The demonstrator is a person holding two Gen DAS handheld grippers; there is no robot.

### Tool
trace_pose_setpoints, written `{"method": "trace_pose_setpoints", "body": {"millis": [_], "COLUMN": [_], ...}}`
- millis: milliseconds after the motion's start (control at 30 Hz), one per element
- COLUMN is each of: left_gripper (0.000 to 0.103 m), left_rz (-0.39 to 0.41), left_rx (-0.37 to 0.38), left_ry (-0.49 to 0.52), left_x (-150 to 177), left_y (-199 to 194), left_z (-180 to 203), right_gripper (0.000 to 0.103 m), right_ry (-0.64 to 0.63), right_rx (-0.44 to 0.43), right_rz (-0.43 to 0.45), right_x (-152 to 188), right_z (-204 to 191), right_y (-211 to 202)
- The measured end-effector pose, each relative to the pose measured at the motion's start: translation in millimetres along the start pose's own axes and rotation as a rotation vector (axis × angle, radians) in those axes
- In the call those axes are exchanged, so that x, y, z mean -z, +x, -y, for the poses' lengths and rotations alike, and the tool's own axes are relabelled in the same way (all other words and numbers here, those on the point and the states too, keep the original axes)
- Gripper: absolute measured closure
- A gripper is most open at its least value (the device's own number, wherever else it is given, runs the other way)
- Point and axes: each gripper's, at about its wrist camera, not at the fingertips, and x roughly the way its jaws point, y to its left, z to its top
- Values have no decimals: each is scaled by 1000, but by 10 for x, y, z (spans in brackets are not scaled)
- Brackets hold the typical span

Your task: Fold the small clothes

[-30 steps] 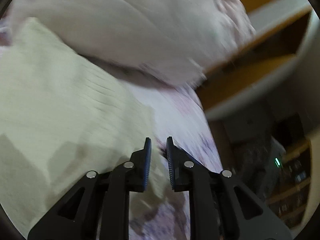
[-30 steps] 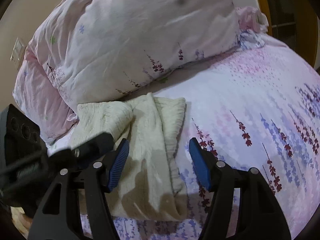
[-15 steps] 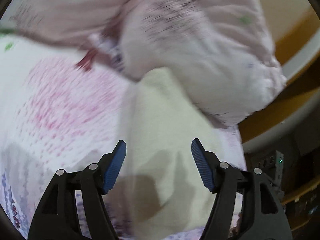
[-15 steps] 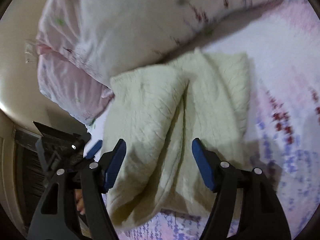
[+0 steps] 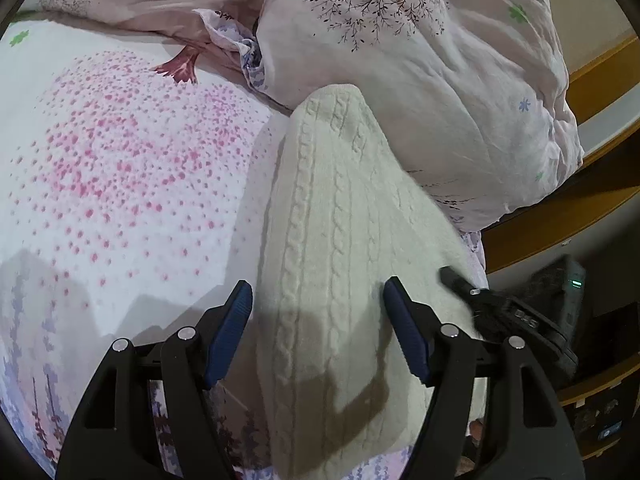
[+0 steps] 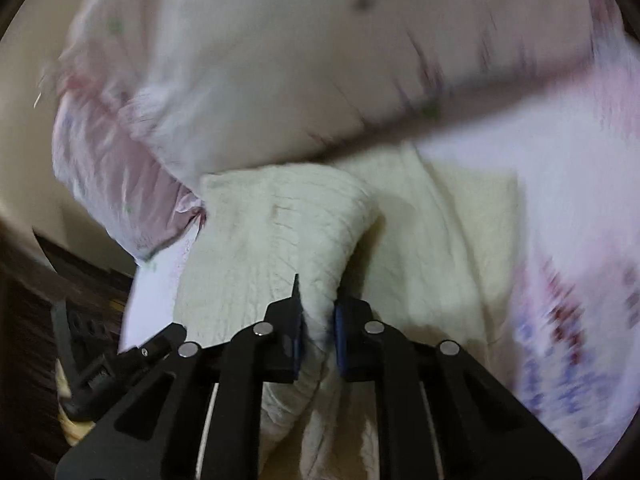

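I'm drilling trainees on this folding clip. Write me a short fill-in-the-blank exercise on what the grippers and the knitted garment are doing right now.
1. The right gripper pinches a fold of the cream ____.
2. The left gripper has its jaws ____, with the cream sweater lying between the pads, unpressed.
3. The sweater lies on a flowered sheet, its far end against a pink ____.

Missing words: sweater; open; pillow

Likely a home bedroom, floral bedsheet (image 5: 120, 168), rumpled pink duvet (image 5: 440, 92), wooden bed frame (image 5: 560, 216)
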Motion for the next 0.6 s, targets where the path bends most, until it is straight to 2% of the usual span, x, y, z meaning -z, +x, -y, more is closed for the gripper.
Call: {"method": "trace_pose_setpoints", "body": {"millis": [100, 200, 333, 400, 433, 533, 600], "left_gripper": [32, 32, 32, 32, 32, 32, 32], "left_rz": [1, -5, -25, -34, -36, -57, -57], "left_rx": [17, 37, 36, 37, 35, 31, 26], "left_ry": [1, 21, 60, 78, 86, 105, 120], "left_x": [-9, 46, 154, 205, 222, 257, 289], "left_y": [-106, -152, -112, -75, -65, -5, 5], "left_z": [-50, -13, 94, 151, 165, 192, 205], "right_gripper": [91, 91, 92, 92, 92, 91, 89], "right_ry": [-159, -236, -280, -288, -283, -250, -181], "right_rx": [86, 195, 303, 320, 332, 419, 416], "right_rz": [89, 120, 115, 130, 127, 40, -33], "right_x": [-46, -103, -133, -133, -140, -167, -149], "right_z": [-235, -299, -240, -211, -171, 43, 284], "right_y": [-323, -466, -526, -563, -561, -282, -107]}}
